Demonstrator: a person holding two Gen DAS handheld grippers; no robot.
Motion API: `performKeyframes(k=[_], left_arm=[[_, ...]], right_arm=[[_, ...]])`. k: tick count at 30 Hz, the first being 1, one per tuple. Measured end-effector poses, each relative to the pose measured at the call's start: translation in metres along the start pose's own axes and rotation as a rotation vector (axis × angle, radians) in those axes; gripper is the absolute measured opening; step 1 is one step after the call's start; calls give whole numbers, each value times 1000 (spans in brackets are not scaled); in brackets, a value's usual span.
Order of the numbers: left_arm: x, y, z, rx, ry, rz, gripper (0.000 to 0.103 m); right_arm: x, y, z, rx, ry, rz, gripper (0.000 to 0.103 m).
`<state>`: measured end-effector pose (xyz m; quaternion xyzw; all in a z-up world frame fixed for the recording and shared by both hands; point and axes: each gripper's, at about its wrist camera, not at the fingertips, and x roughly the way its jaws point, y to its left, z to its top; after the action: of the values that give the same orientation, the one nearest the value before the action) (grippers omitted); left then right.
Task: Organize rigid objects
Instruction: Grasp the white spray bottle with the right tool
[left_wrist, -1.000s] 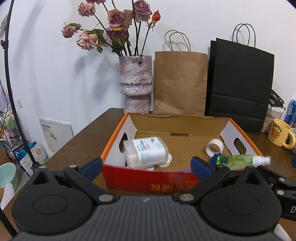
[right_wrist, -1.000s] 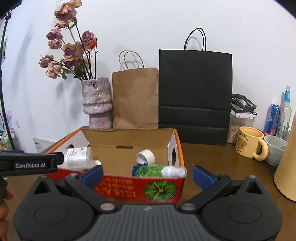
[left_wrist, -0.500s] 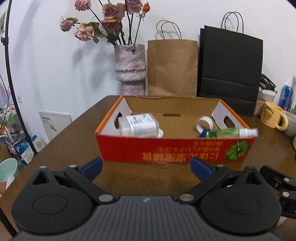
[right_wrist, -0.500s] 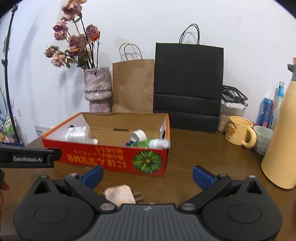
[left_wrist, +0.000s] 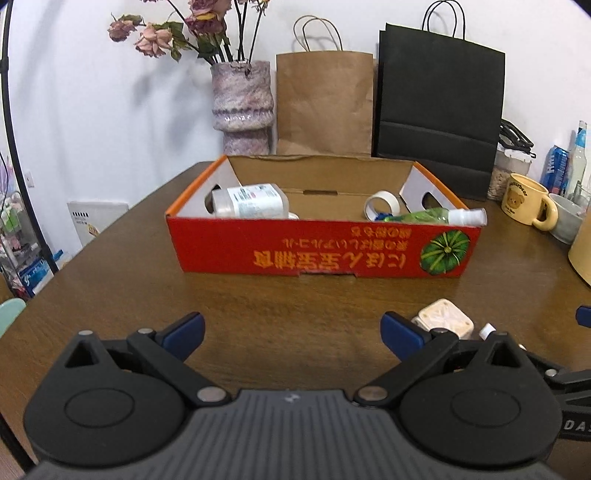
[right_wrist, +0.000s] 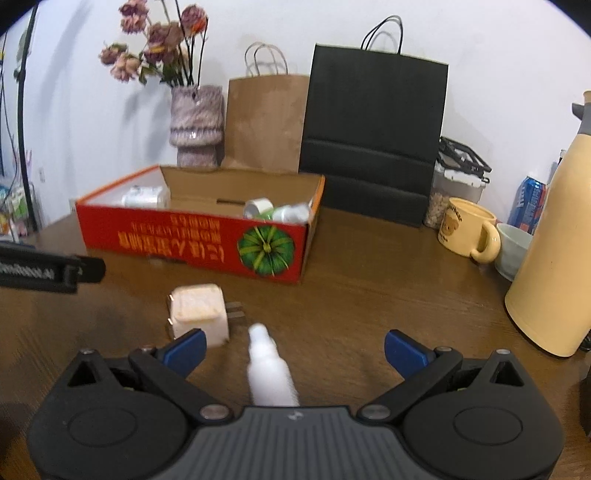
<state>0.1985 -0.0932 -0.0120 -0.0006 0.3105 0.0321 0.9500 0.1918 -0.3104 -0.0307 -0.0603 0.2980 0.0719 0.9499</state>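
A red cardboard box (left_wrist: 321, 251) (right_wrist: 192, 240) stands on the brown table. It holds a white bottle (left_wrist: 251, 201), a tape roll (left_wrist: 382, 205) and a green spray bottle (left_wrist: 432, 216). A white plug adapter (right_wrist: 197, 310) (left_wrist: 443, 319) lies on the table in front of the box. A small white bottle (right_wrist: 269, 369) lies between the fingers of my open right gripper (right_wrist: 293, 350), untouched. My left gripper (left_wrist: 291, 332) is open and empty, back from the box.
A flower vase (left_wrist: 242, 107), a brown paper bag (left_wrist: 325, 103) and a black bag (left_wrist: 439, 107) stand behind the box. A yellow mug (right_wrist: 467, 230), a bowl (right_wrist: 513, 245), a beige thermos (right_wrist: 554, 266) and cans stand at the right.
Both grippers have pulled back from the box and lowered. The adapter and the small white bottle have come into view near the right gripper.
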Motion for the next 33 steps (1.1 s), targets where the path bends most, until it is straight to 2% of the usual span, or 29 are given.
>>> performKeyframes(k=[5, 9, 13, 15, 17, 18, 23, 33], left_arm=[[2, -7, -7, -6, 19, 0, 103], [5, -13, -11, -4, 38, -2, 103], [6, -19, -12, 2, 38, -3, 103], [5, -21, -13, 3, 36, -3, 103], [5, -23, -14, 1, 36, -1, 103], [5, -25, -14, -2, 35, -1, 103], [7, -31, -14, -2, 37, 3, 103], [13, -50, -15, 6, 41, 11, 103]], right_arm=[[10, -7, -8, -39, 48, 32, 98], [16, -11, -12, -47, 74, 63, 86], [22, -15, -14, -33, 98, 108, 65], [25, -16, -15, -25, 110, 124, 61], [26, -18, -15, -11, 107, 144, 45], [26, -18, -14, -7, 105, 154, 30], [23, -16, -14, -17, 78, 150, 26], [20, -26, -9, 15, 17, 142, 26]])
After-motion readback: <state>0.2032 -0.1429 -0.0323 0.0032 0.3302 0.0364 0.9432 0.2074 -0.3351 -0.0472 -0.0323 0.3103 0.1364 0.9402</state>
